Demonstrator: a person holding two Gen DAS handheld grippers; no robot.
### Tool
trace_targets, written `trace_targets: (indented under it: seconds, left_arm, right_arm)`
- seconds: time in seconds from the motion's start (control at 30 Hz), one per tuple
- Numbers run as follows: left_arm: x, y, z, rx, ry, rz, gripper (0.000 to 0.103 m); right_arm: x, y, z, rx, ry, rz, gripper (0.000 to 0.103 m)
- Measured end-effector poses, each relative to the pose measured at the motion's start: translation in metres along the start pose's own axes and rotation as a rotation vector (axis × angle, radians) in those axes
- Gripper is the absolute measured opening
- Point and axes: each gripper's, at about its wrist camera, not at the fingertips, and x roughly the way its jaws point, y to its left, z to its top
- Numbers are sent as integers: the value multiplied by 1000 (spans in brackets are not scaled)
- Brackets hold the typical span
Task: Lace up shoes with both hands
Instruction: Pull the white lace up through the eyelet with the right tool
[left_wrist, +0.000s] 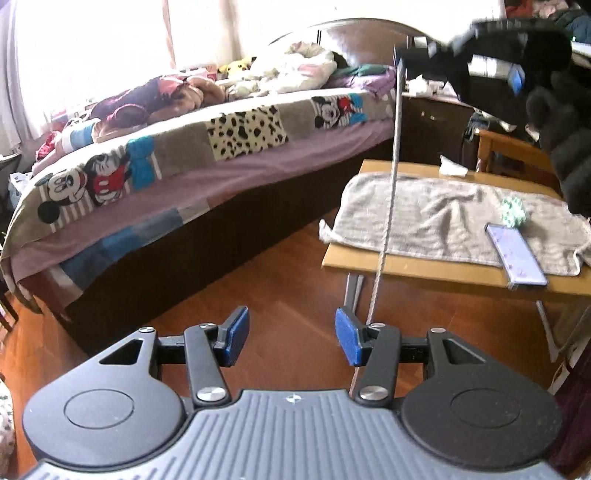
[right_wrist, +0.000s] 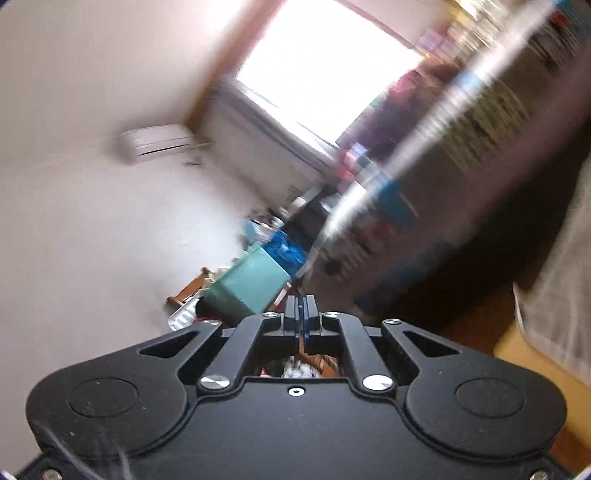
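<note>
- Shoelace (left_wrist: 391, 192): running taut as a thin grey line from beside the right-hand finger of the left gripper (left_wrist: 291, 338), up and away to the tip of the right gripper (left_wrist: 402, 55), high and to the right.
- Passing outside the left gripper's gap, just beside its right-hand blue pad (left_wrist: 347, 341); contact with that finger not determinable.
- Shoe: not appearing in either view.
- Left gripper: standing part open, blue pads apart, nothing between them; pointing downward toward the wooden floor (left_wrist: 280, 280).
- Right gripper, in its own view (right_wrist: 303, 314): jaws standing fully together, blue pads meeting; the lace there too thin to make out. In the left wrist view, lace ending at its closed tip, gloved hand (left_wrist: 557, 122) behind it.
- Ahead and right of the left gripper: small table (left_wrist: 424, 267) carrying a grey towel (left_wrist: 436, 218), a phone (left_wrist: 515, 256) near its front edge and a small green-and-white object (left_wrist: 513, 211) just behind the phone.
- Ahead and left: bed (left_wrist: 192, 162) with a cartoon-print cover.
- Right wrist view: heavily blurred; wall air conditioner (right_wrist: 159, 142), bright window (right_wrist: 325, 62) and teal box (right_wrist: 245, 286) ahead of the closed fingers.
</note>
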Motion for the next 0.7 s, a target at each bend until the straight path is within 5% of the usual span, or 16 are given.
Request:
trace_targets:
  seconds: [0.37, 0.7]
  left_arm:
    - [-9, -3, 8, -29, -51, -31, 50]
    - [-34, -10, 20, -31, -145, -146, 43]
  right_arm:
    - [13, -3, -4, 81, 3, 34, 2]
    - [50, 21, -44, -119, 320, -24, 2]
